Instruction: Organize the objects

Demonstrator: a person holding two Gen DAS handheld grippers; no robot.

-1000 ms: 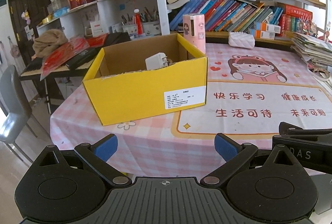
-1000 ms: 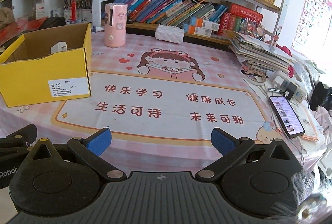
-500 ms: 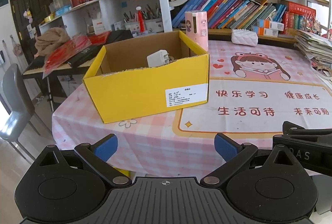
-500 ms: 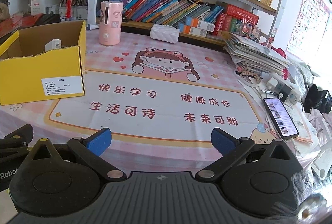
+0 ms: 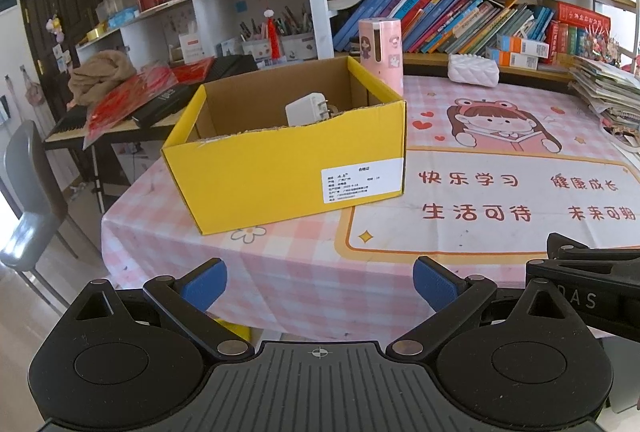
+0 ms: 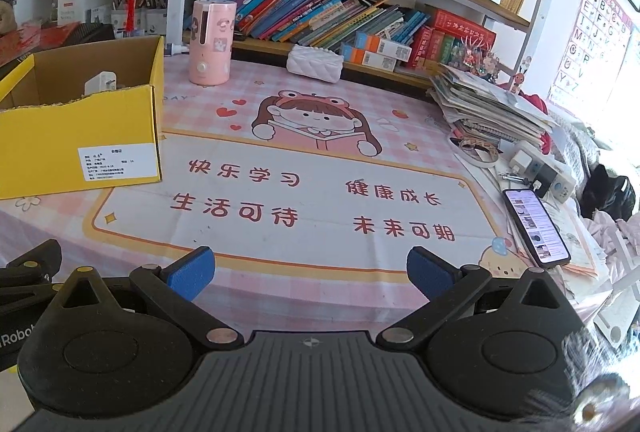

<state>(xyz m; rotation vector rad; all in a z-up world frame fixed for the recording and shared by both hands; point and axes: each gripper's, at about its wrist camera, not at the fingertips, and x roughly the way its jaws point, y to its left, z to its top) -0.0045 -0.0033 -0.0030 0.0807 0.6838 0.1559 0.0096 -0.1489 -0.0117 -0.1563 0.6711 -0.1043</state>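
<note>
An open yellow cardboard box [image 5: 288,168] [image 6: 76,140] stands on the left part of the pink tablecloth [image 5: 304,272]. A white plug adapter [image 5: 306,108] [image 6: 101,82] pokes up inside it. My left gripper [image 5: 320,282] hangs open and empty off the table's near edge, in front of the box. My right gripper [image 6: 310,272] is also open and empty, over the near edge of the printed mat [image 6: 304,200]. Part of the right tool shows at the right in the left wrist view.
A pink cylindrical appliance [image 6: 211,42] and a white quilted pouch [image 6: 316,62] stand at the back of the table. A phone [image 6: 536,228], chargers [image 6: 540,168] and a paper stack [image 6: 488,108] crowd the right side. Bookshelves [image 6: 340,8] rise behind. A chair [image 5: 28,200] and keyboard [image 5: 120,108] stand left.
Both grippers have drawn back slightly from the table, so the box and mat look a little farther away. Their jaws stay open.
</note>
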